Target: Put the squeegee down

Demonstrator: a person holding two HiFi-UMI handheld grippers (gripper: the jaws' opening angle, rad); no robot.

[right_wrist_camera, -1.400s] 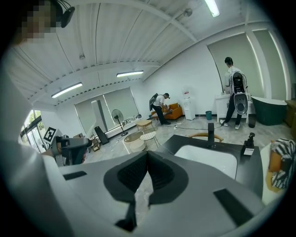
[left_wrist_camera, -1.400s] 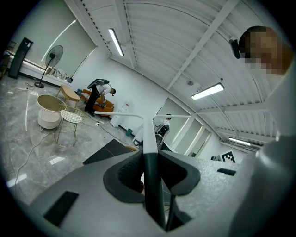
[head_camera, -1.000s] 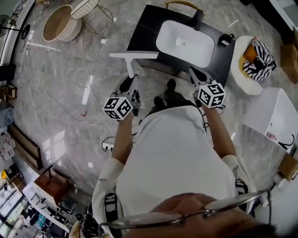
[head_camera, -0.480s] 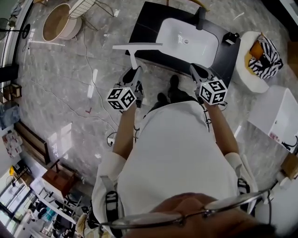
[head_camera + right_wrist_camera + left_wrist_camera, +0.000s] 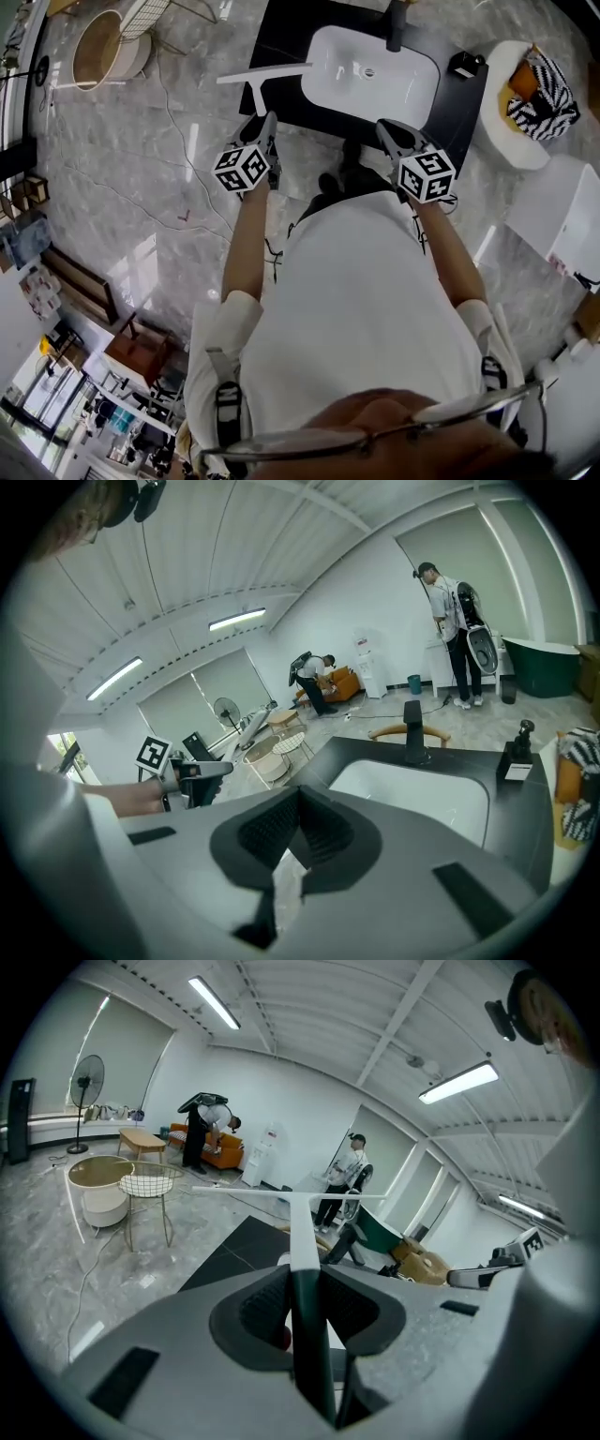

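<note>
Squeegee (image 5: 262, 77) is clamped by its dark handle between the jaws of the left gripper (image 5: 268, 127), which stand partly closed on it; its white blade lies crosswise ahead of those jaws, over the left edge of the black counter (image 5: 281, 37); the right gripper (image 5: 387, 131) has its jaws pressed together on nothing, with the white basin (image 5: 412, 94) just ahead of it.

Head view looks steeply down, gripper views forward, all sharing the counter (image 5: 286, 42)
</note>
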